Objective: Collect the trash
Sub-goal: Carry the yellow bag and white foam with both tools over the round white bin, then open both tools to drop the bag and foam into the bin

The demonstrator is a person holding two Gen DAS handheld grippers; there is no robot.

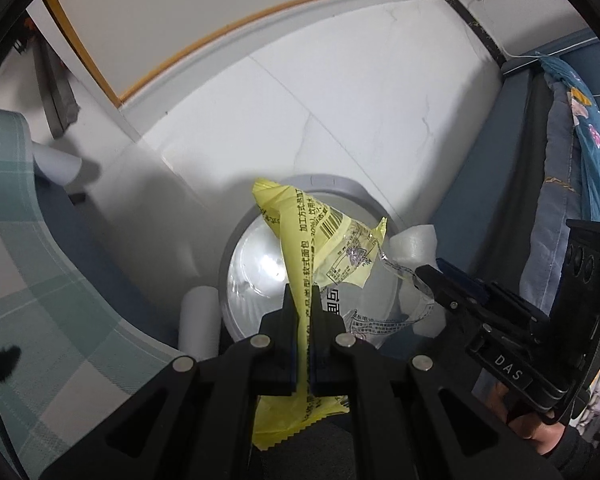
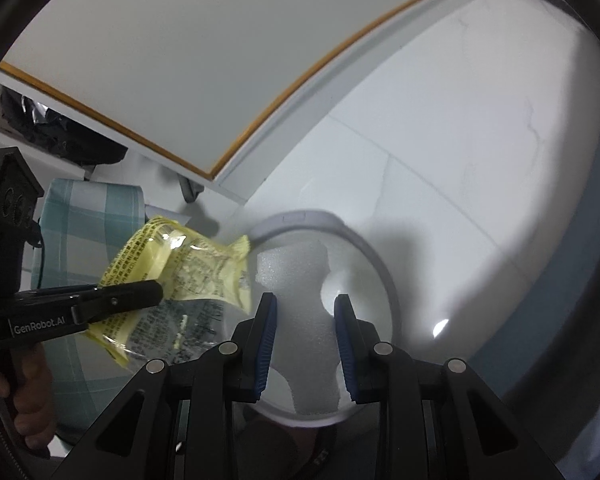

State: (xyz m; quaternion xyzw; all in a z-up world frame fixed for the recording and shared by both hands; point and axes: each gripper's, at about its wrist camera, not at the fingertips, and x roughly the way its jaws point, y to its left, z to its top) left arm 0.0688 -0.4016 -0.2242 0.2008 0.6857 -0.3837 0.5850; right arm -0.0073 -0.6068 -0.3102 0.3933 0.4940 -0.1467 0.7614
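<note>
Left gripper (image 1: pixel 303 300) is clamped tight on a crinkled yellow-and-clear plastic food wrapper (image 1: pixel 300 240), held directly over the round grey-rimmed waste bin with clear liner (image 2: pixel 380 256), probably so it falls in on release. Right gripper (image 2: pixel 306 312) pinches a white foam packing piece (image 2: pixel 296 276), blue pads (image 2: pixel 266 320) against its edges, also above the bin mouth.

Left wrist view shows the wrapper's barcode and the foam poking out beyond the right gripper's tip; right wrist view alone shows the foam's full notched shape and the pad contact.
</note>
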